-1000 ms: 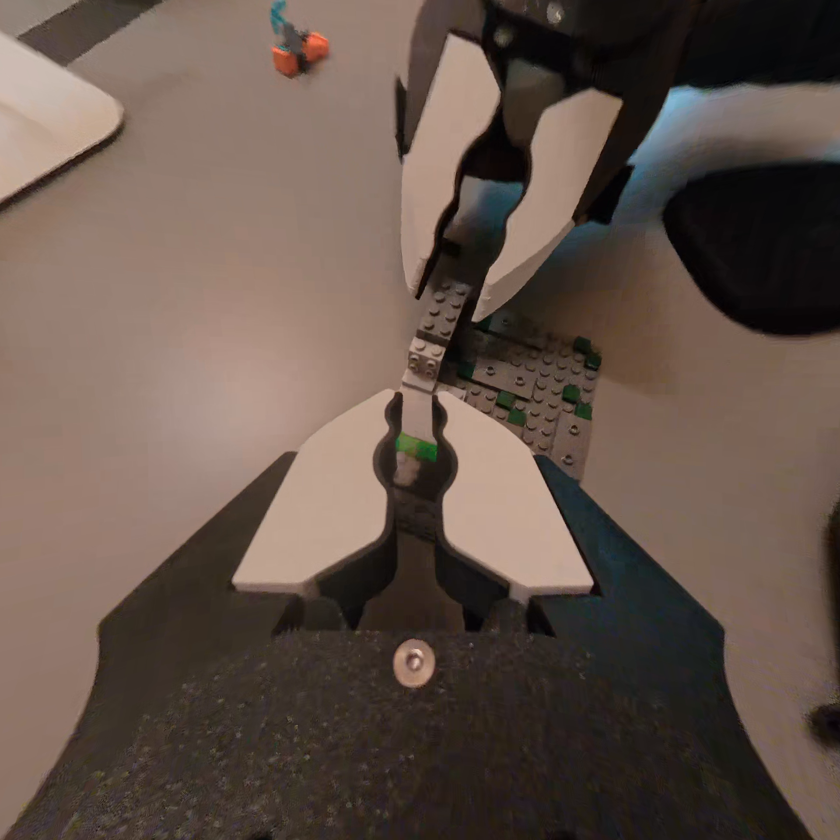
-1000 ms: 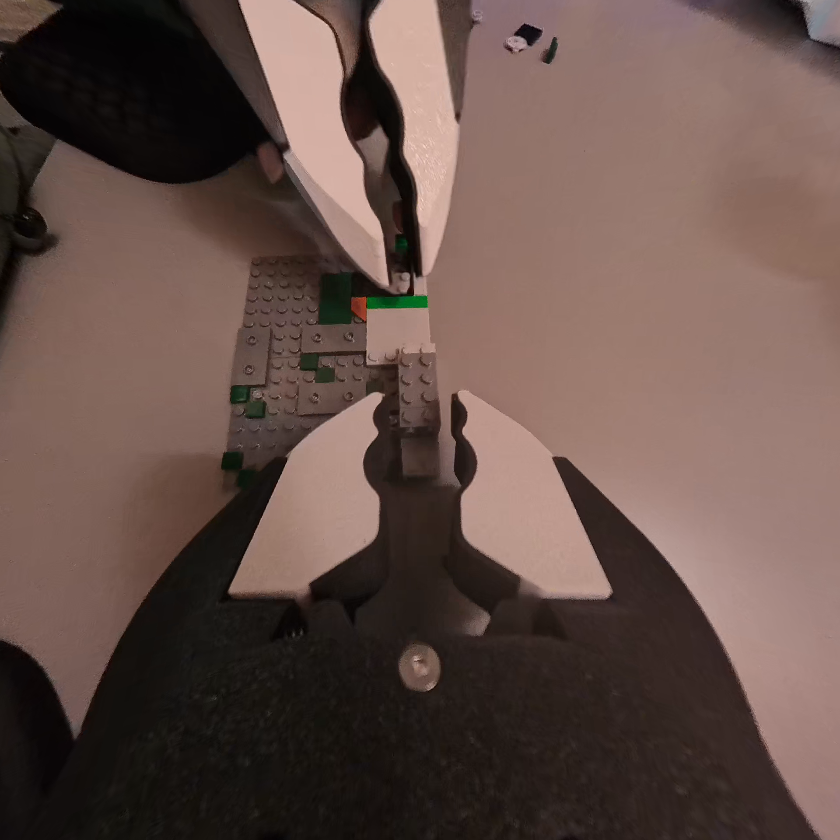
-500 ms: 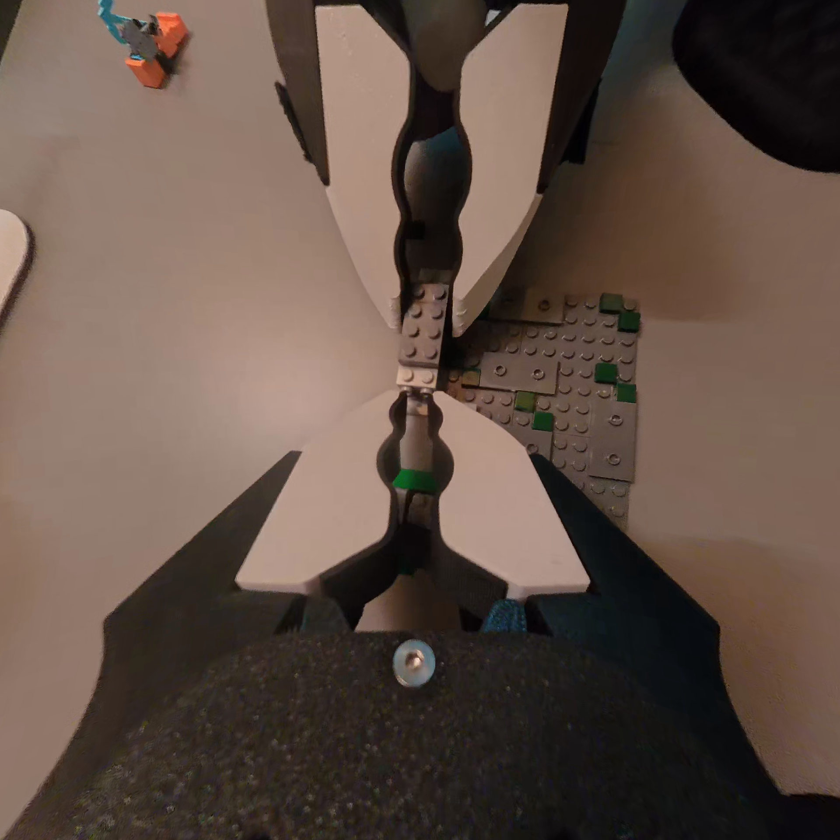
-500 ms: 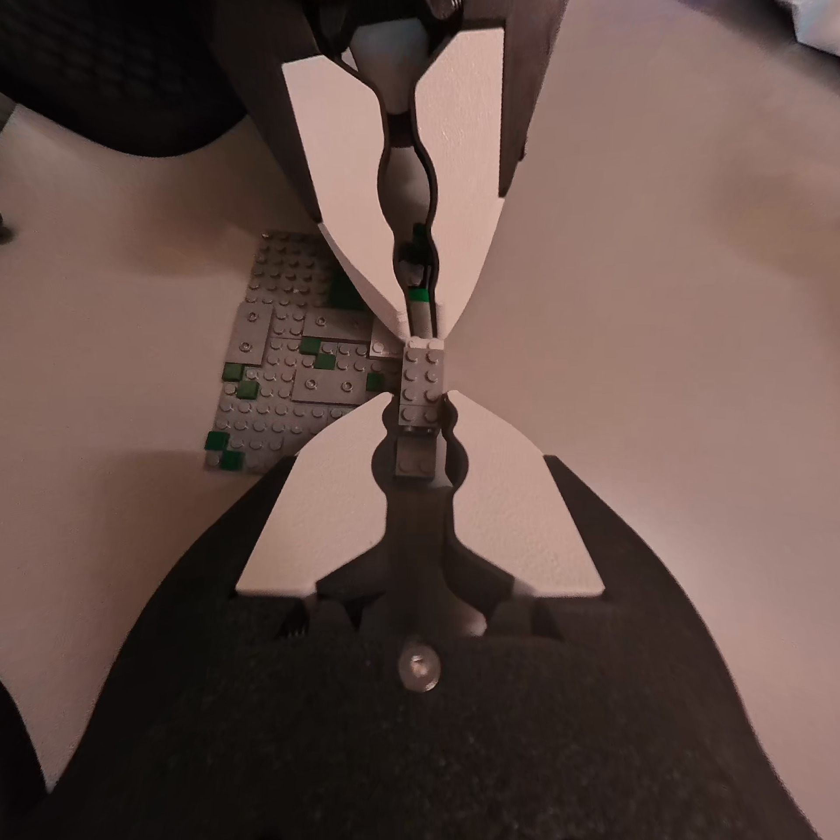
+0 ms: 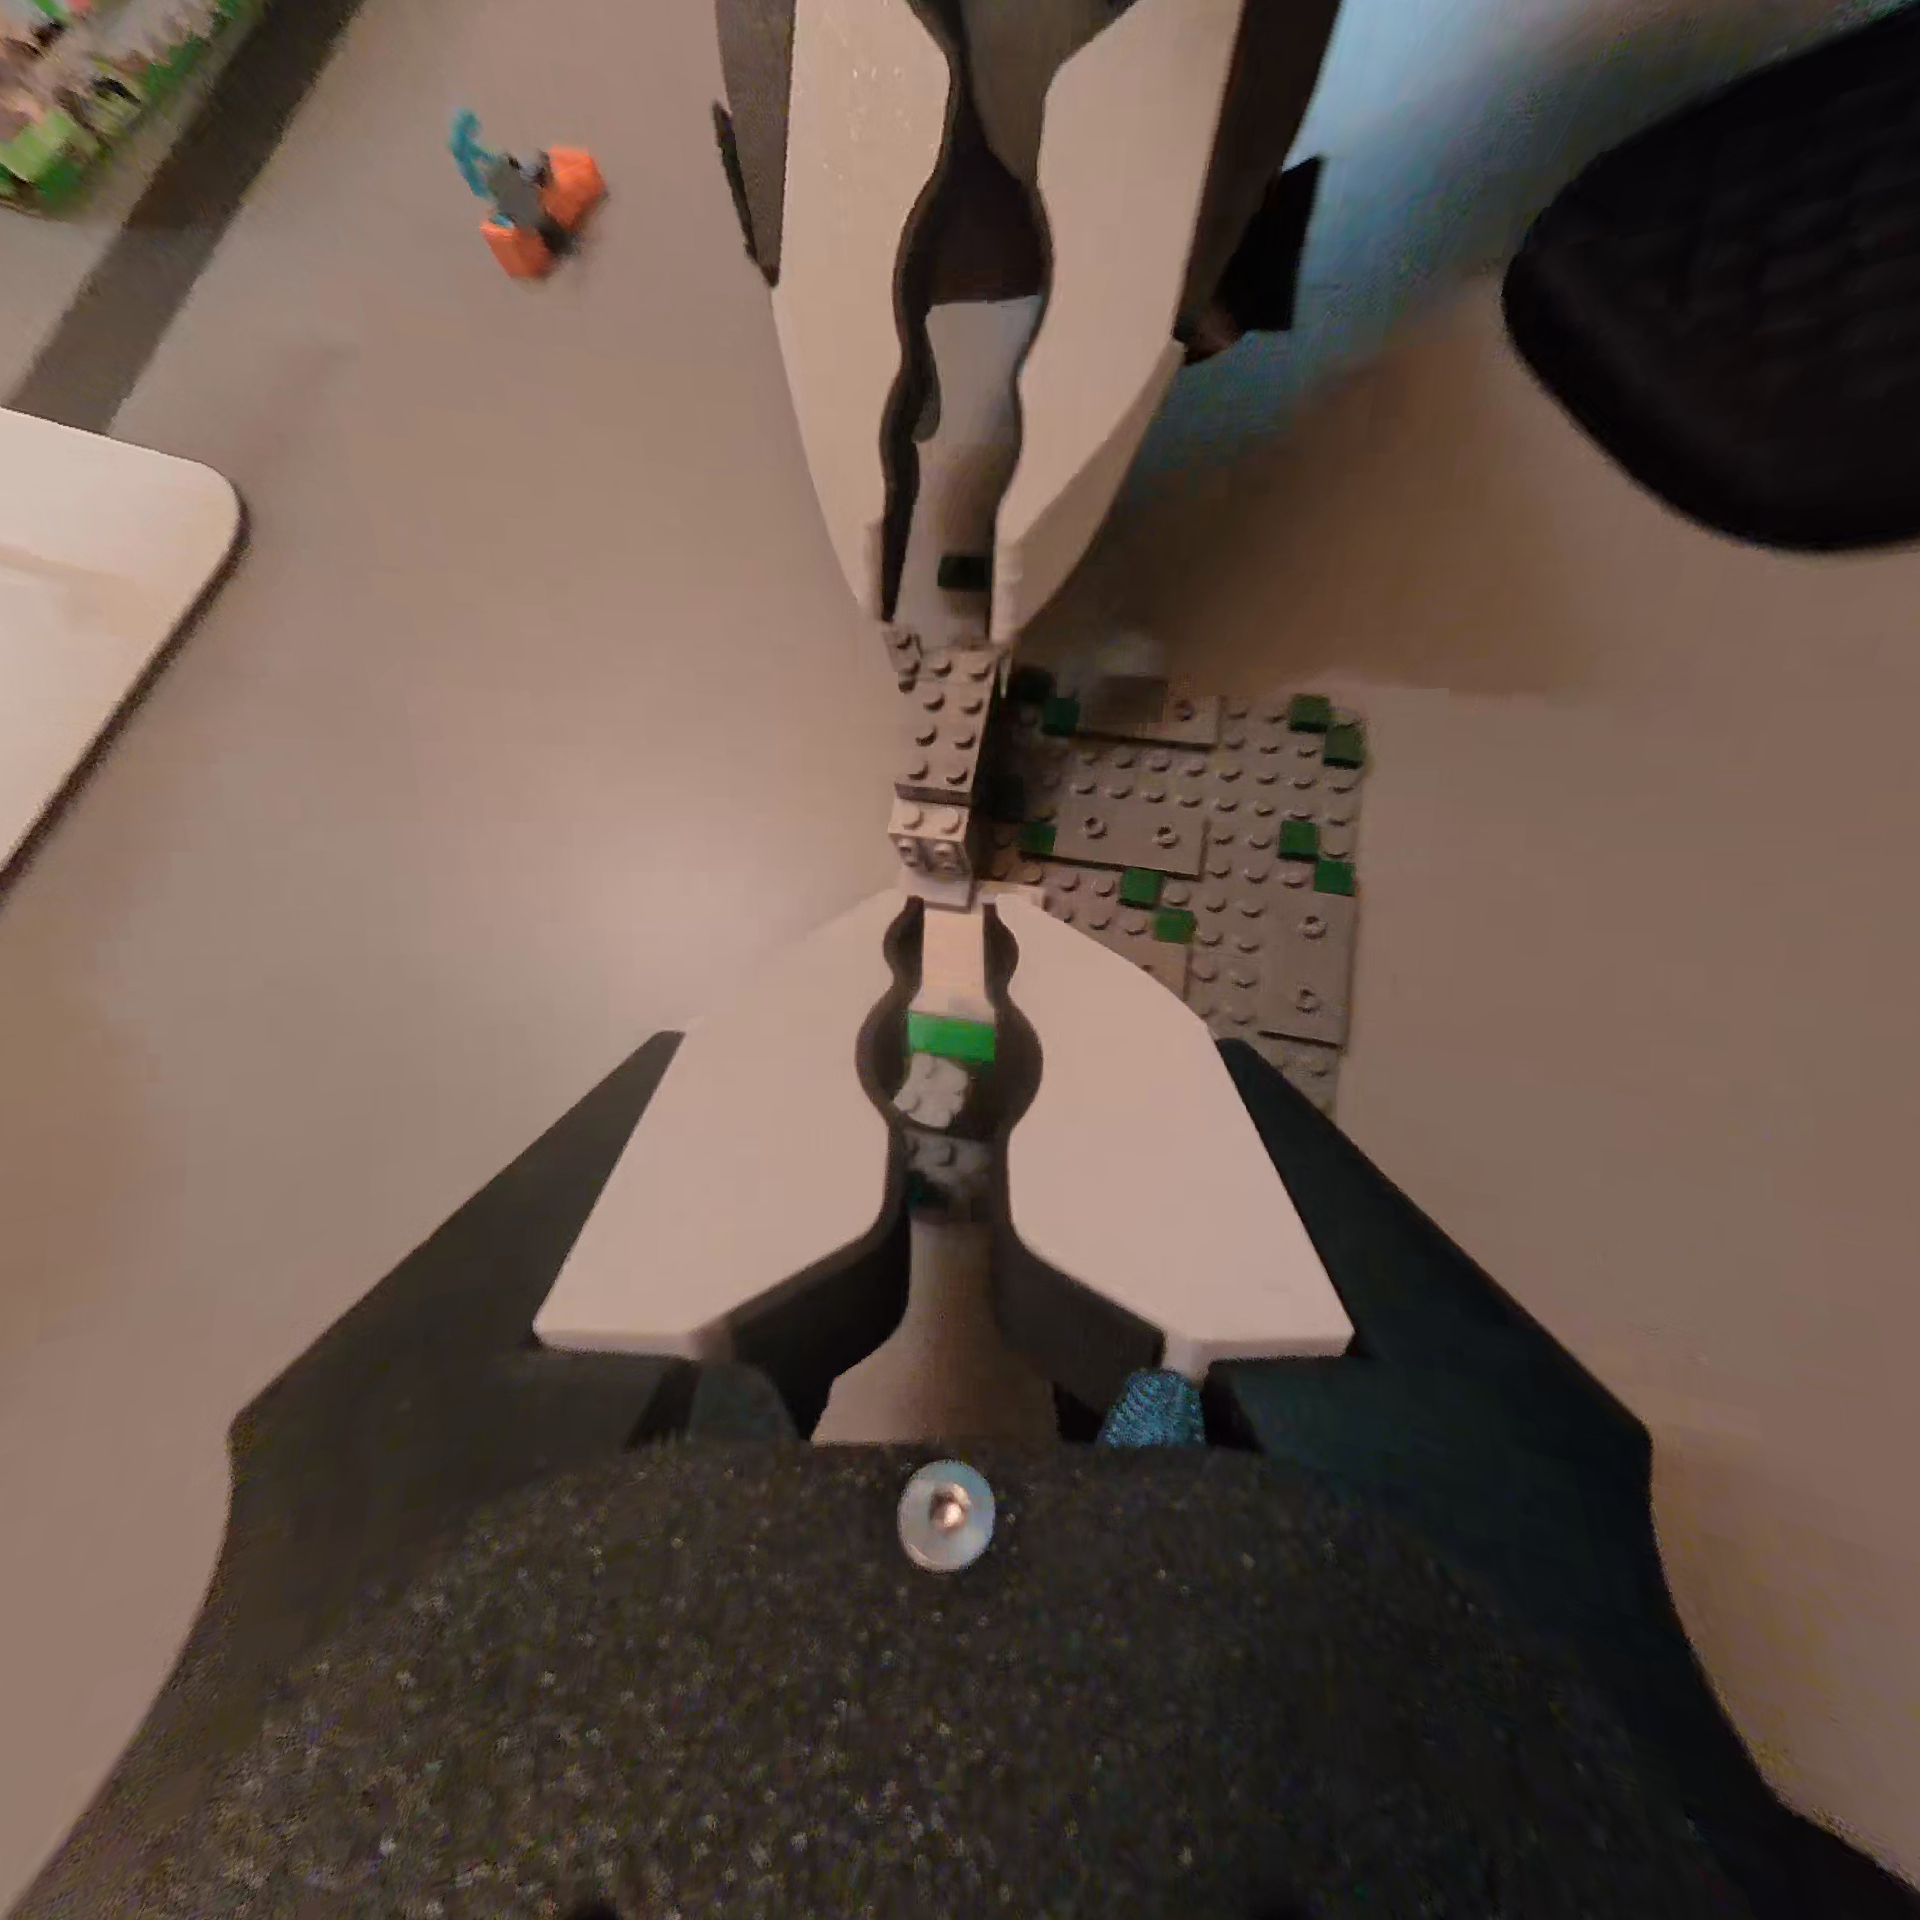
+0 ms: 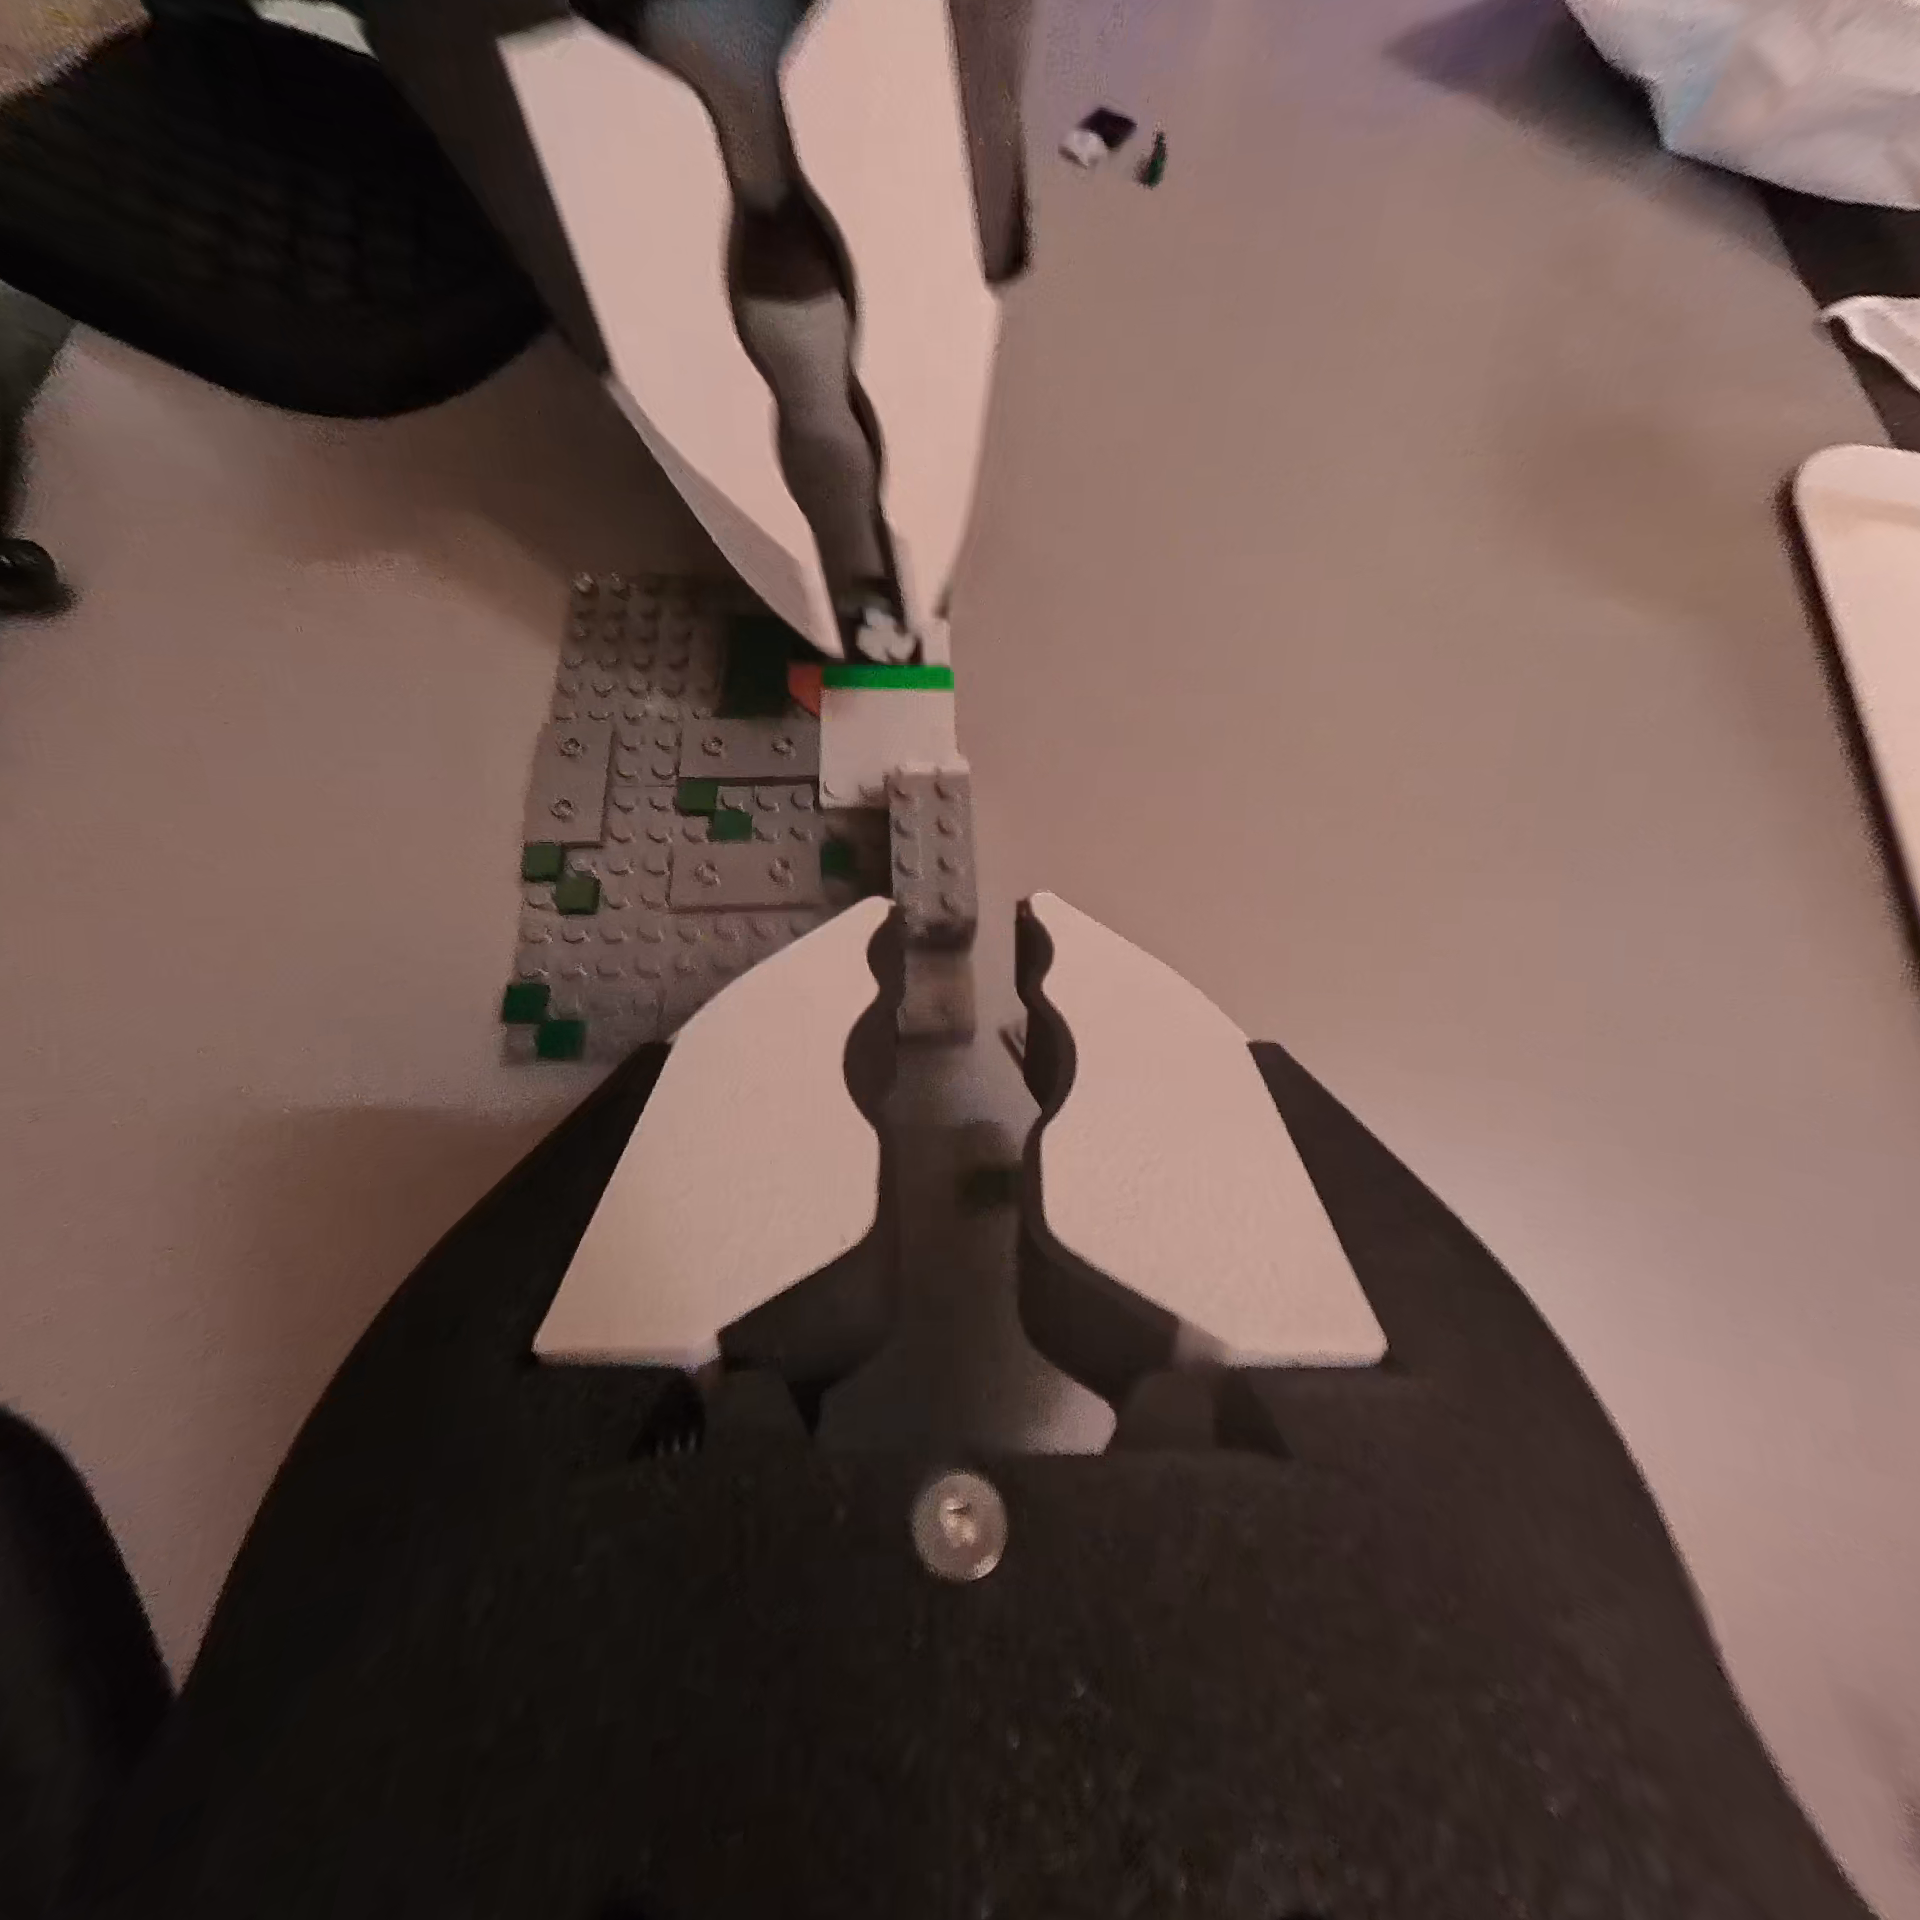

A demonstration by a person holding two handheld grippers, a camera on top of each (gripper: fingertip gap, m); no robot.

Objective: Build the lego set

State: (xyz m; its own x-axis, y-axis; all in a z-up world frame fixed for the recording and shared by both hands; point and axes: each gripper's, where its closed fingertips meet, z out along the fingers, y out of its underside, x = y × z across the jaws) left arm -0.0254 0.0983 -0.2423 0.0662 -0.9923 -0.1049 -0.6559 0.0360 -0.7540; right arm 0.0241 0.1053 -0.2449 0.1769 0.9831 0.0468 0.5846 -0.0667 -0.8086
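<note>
A grey studded baseplate with small green tiles lies on the table; it also shows in the right wrist view. At its edge is a small build: a grey studded brick joined to a white part with a green stripe. My left gripper is shut on the white and green end of this build. My right gripper faces it from the other side. Its fingers flank the grey brick, with a gap showing on the right side.
An orange and teal small build sits far left on the table. White trays lie at the table's sides. A black chair stands beyond the table edge. Small loose pieces lie far off. Spacing between my two grippers at the tips: around 6 cm.
Half a second ago my right gripper was shut on the grey brick; now its fingers stand apart around it. My left gripper stays shut on the build.
</note>
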